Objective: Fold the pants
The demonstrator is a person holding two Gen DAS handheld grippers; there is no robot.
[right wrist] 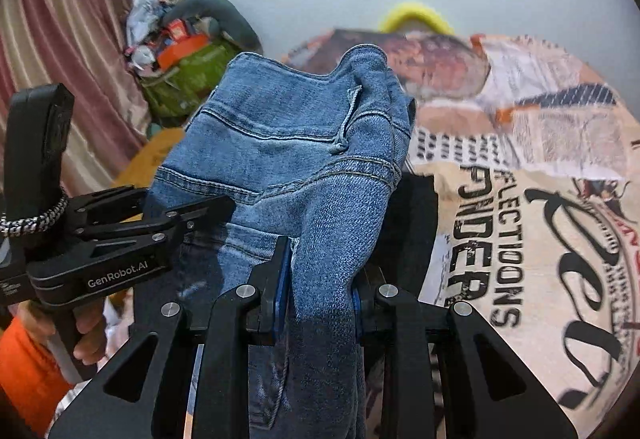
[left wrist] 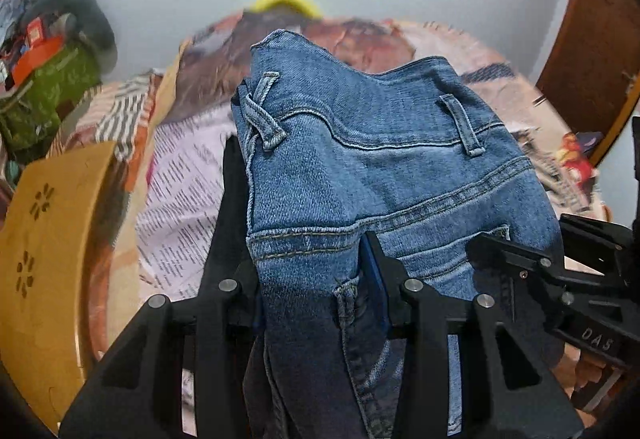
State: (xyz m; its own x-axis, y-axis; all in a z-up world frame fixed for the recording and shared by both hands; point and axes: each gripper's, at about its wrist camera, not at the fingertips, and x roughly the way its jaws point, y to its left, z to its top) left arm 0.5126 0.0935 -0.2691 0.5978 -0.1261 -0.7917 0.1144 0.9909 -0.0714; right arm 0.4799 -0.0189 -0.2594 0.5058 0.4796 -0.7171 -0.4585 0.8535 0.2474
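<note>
Both tools, left tool [left wrist: 308,279] and right tool [right wrist: 320,279], grasp the faded blue denim pants [left wrist: 360,167] aloft above the newspaper-covered surface [right wrist: 520,199], mid-fold; laying them flat likely follows.

You're seeing "GenRobot.AI" in white on the black body of the left gripper [right wrist: 192,215], in the right wrist view. In the left wrist view, "DAS" is showing in pale letters on the right gripper [left wrist: 492,243], low on its body. The printed bed cover [right wrist: 520,199] is reading "FLECTIOONS" & "NDER" in bold black, both cut off, plus big script letters you can't make out. Small print on the sheet [left wrist: 180,191] is too blurred to read.
</note>
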